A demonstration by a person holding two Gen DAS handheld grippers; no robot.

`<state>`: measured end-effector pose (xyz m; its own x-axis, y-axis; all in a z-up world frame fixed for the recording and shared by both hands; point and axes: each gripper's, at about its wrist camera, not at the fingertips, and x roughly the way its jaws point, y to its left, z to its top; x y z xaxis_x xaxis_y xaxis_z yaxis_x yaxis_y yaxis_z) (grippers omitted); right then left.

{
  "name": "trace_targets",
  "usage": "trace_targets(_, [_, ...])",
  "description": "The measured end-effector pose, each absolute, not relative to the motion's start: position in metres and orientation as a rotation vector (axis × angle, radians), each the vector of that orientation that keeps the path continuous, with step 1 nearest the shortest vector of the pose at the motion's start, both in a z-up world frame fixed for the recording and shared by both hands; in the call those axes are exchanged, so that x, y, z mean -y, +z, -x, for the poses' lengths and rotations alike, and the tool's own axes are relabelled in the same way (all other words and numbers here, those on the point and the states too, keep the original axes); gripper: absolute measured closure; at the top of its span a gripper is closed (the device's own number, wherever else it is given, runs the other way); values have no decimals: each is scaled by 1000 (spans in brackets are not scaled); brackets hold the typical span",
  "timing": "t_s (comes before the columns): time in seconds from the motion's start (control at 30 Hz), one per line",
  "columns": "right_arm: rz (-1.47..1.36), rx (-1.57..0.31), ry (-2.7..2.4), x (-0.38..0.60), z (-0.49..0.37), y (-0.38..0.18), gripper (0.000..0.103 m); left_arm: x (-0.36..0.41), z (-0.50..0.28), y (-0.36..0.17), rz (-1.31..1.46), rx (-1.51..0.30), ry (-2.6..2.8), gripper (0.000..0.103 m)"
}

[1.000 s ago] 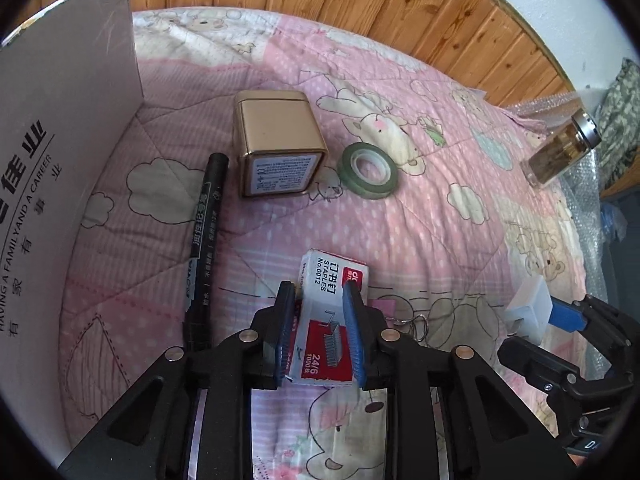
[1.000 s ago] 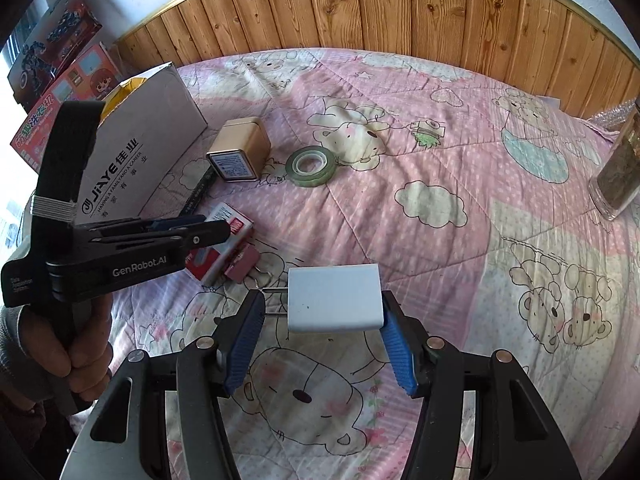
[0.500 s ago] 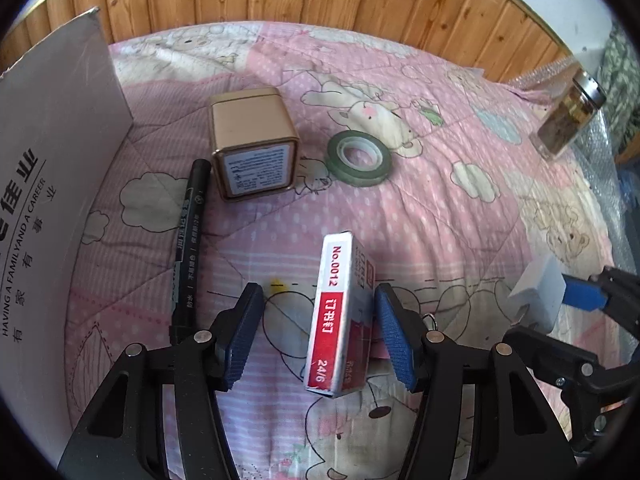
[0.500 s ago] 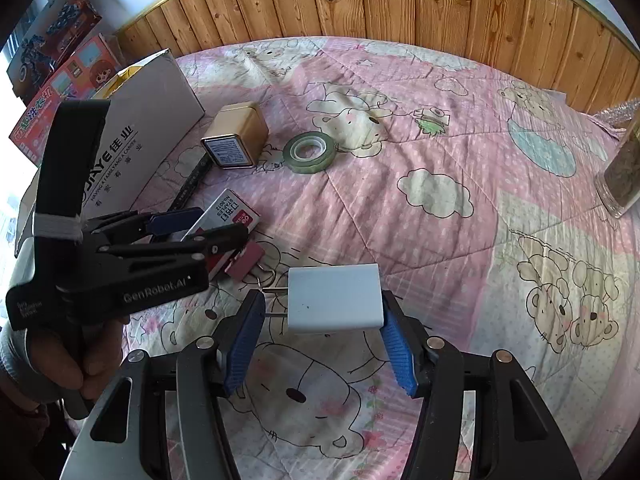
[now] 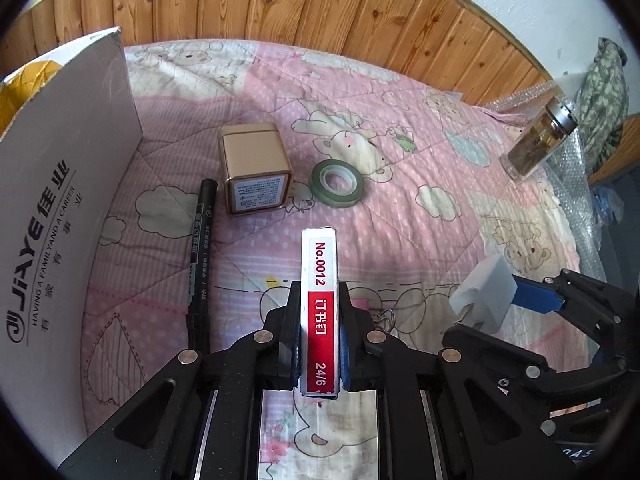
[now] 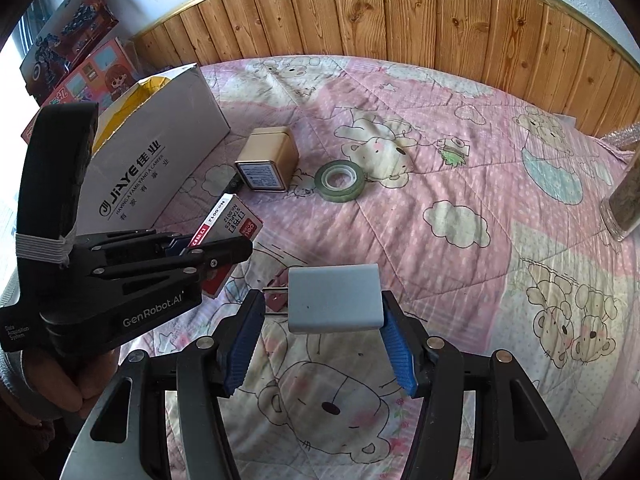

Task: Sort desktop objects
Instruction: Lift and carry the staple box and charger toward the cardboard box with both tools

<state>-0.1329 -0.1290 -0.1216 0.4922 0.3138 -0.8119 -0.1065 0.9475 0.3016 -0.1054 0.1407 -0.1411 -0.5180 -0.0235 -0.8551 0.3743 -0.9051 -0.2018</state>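
Observation:
My left gripper [image 5: 319, 344] is shut on a red and white staple box [image 5: 319, 280], held on edge above the pink quilt; it also shows in the right wrist view [image 6: 226, 236]. My right gripper [image 6: 322, 328] is shut on a white charger plug [image 6: 334, 298], prongs pointing left; it also shows in the left wrist view [image 5: 486, 298]. On the quilt lie a black marker [image 5: 200, 256], a gold tin [image 5: 254, 168] and a green tape roll [image 5: 338, 178]. A white cardboard box [image 5: 52, 216] stands open at the left.
A glass jar [image 5: 540, 140] stands at the far right by bubble wrap. A pink binder clip [image 6: 276, 302] lies under the charger. Wooden wall panels run behind the bed. Toy boxes [image 6: 80, 68] sit behind the cardboard box.
My left gripper opened, the staple box turned on edge, and the gripper has shut on it and lifted it. The right gripper kept holding the charger.

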Motion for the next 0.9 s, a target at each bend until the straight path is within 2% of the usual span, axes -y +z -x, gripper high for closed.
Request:
trace_targets(0.5, [-185, -976, 338, 86, 155, -85, 44, -133, 54, -84, -1312, -412, -2458, 89])
trace_targets(0.9, [-136, -930, 386, 52, 166, -54, 44, -122, 13, -50, -1243, -389, -2458, 89])
